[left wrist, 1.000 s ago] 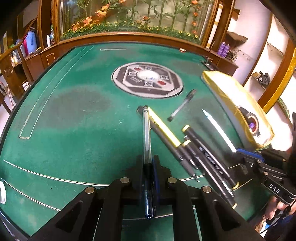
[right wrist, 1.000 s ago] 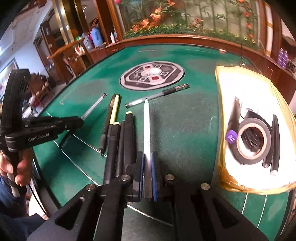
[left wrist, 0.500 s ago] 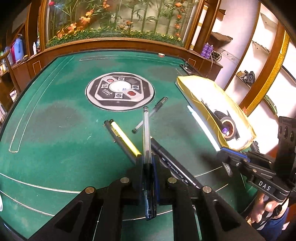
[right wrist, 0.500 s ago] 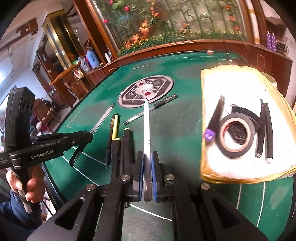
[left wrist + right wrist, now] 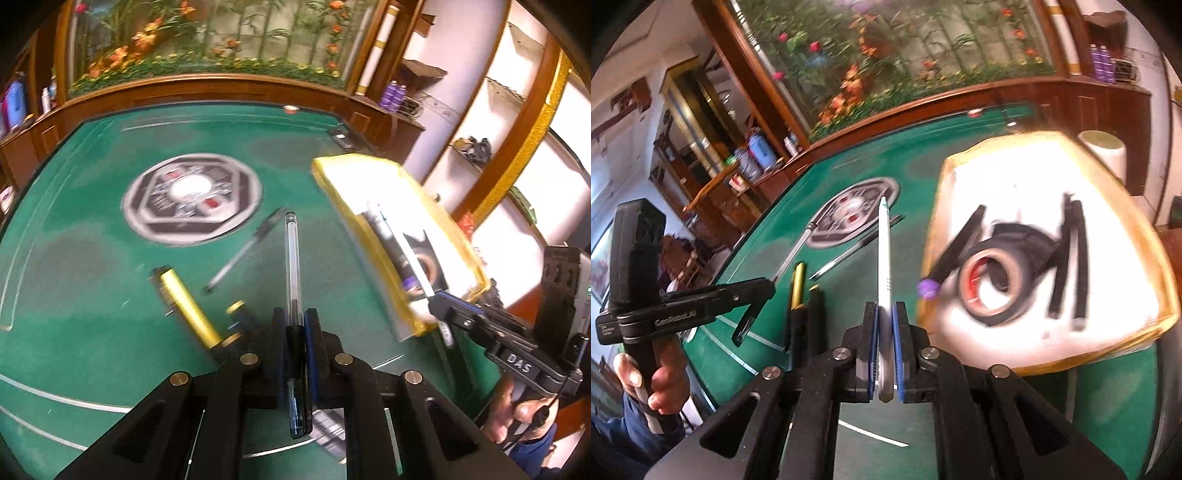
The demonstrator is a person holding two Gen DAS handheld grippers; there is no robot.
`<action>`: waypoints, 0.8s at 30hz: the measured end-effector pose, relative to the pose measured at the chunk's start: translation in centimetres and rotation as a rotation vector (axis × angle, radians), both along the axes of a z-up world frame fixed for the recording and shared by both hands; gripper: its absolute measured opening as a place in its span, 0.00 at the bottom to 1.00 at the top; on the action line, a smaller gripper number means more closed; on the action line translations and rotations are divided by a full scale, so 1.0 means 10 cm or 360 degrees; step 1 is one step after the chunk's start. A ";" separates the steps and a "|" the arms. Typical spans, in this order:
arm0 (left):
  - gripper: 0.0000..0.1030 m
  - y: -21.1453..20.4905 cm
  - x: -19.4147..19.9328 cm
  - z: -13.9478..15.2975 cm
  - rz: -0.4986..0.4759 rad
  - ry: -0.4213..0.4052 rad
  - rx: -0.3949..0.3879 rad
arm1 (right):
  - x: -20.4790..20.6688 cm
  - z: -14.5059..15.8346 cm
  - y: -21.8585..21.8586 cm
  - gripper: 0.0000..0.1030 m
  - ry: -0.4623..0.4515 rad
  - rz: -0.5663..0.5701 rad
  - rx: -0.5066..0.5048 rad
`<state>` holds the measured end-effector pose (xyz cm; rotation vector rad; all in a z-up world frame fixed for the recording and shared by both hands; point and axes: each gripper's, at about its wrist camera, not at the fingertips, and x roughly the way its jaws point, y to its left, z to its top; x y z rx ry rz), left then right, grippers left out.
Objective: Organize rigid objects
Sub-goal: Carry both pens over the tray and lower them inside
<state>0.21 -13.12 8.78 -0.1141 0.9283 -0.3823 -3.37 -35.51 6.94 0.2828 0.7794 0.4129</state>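
Both pens lifted off the tabletop (image 5: 92,280): clear pen (image 5: 293,266) in left claw (image 5: 295,332), white pen (image 5: 884,251) in right claw (image 5: 885,332), carried toward tray (image 5: 1137,229).

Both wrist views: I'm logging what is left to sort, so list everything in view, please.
Clear pen: 1, transparent with dark cap, held in left gripper.
White pen: 1, white, held in right gripper.
Loose pen: 1, grey and black, lying on the felt near the emblem.
Yellow-barrel pen: 1, yellow and black, on the felt left of the left gripper.
Tray: 1, white with yellow rim, on the table's right side.
Tape roll: 1, black, in the tray among dark pens; blur hides their count.
Table: 1, green felt.
Left gripper: black, shut on clear pen.
Right gripper: black, shut on white pen.
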 end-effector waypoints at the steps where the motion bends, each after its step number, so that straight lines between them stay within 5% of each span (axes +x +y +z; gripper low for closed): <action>1: 0.09 -0.09 0.03 0.02 -0.0020 0.0003 -0.0014 | 0.01 0.01 -0.06 0.07 -0.0001 -0.0029 0.0002; 11: 0.09 -0.93 0.52 0.01 -0.0140 0.0071 -0.0139 | 0.27 0.03 -0.81 0.07 0.0021 -0.0404 -0.0060; 24: 0.09 -1.43 0.98 -0.41 -0.0042 0.0248 -0.0155 | 0.66 -0.25 -0.94 0.07 0.0177 -0.0499 -0.0200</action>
